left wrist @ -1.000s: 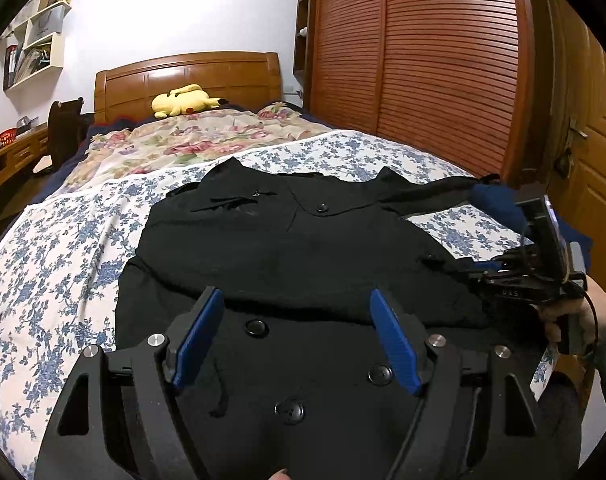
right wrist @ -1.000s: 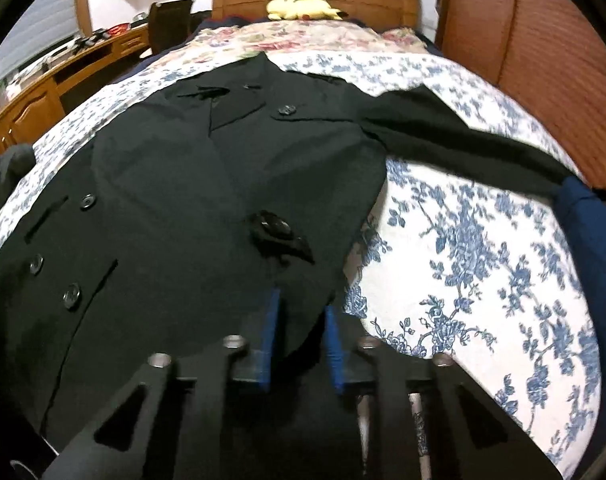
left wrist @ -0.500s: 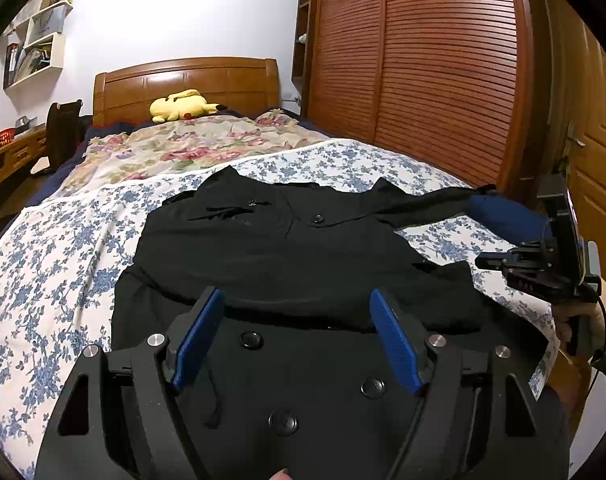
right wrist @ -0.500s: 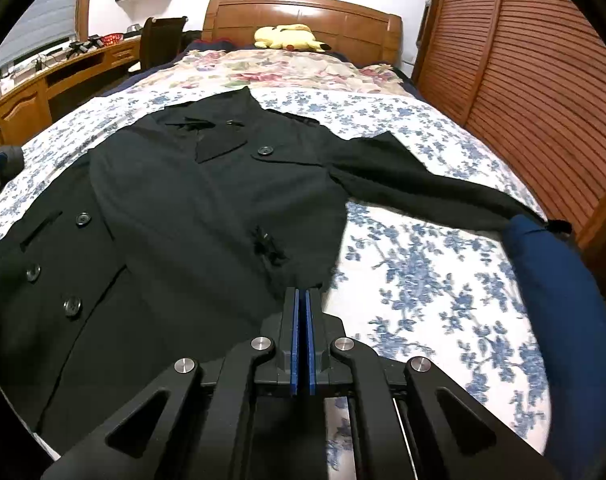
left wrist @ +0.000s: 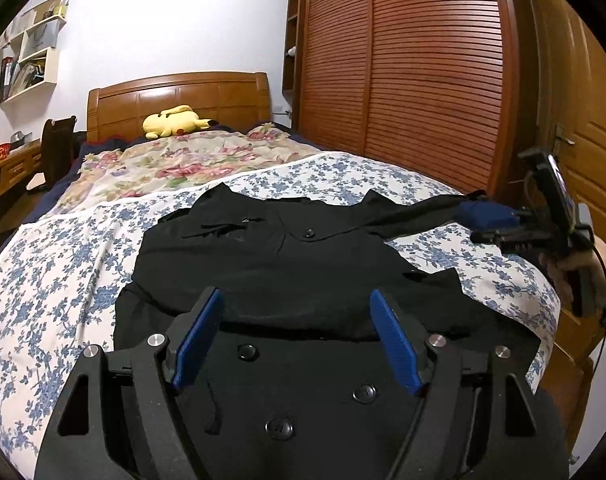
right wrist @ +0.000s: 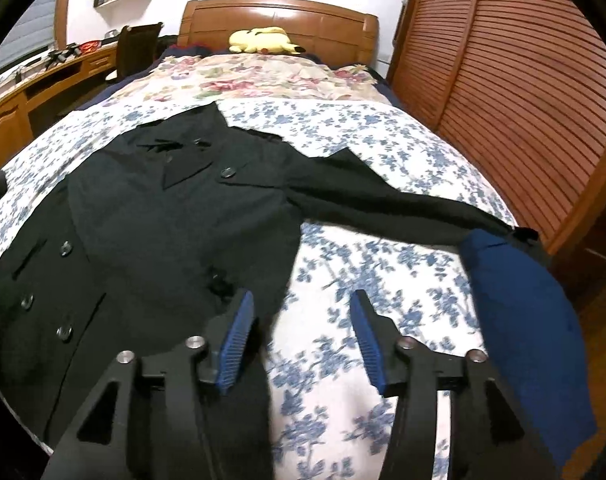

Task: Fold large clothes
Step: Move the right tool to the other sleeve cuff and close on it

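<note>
Coat fold barely underway, most of it left to do

The black coat (right wrist: 175,216) lies on the bed (right wrist: 383,272), one side looks folded across the front, but the sleeve (right wrist: 383,204) is stretched out toward the wardrobe. Left gripper (left wrist: 295,336) and right gripper (right wrist: 299,332) both have fingers wide, holding nothing.

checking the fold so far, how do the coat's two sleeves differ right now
The right sleeve lies stretched out sideways across the floral sheet, its cuff reaching the blue garment at the bed edge. The left sleeve is already folded in, lying across the front of the black coat, not sticking out. Both are black and rest flat; neither is held, since the right gripper and left gripper are open.
</note>
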